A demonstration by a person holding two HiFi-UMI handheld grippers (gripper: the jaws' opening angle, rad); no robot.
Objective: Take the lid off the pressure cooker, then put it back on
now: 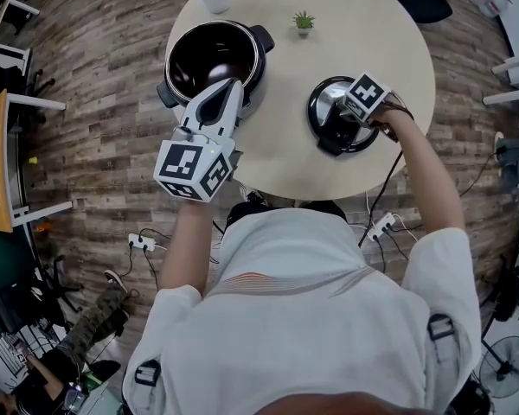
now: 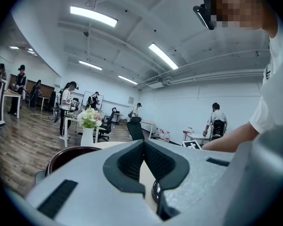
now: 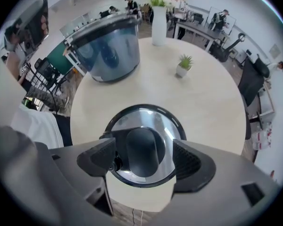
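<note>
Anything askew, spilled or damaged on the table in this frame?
Nothing stands out. The lid lies flat on the table, apart from the open pressure cooker, with no spill or damage visible. The right claw hangs open over its handle; the left claw is shut and empty.

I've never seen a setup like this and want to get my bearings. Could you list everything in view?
Round table: one, pale beige, centre.
Pressure cooker: one, black and silver, lidless, table's left side.
Lid: one, silver with a black handle, lying on the table's right side.
Potted plant: one, small, green, behind the lid.
Vase of flowers: one, white, table's far edge.
Power strips: two, white, on the floor.
Left gripper: one, grey, jaws shut and empty, by the cooker's near rim.
Right gripper: one, grey, jaws open either side of the lid's handle.
</note>
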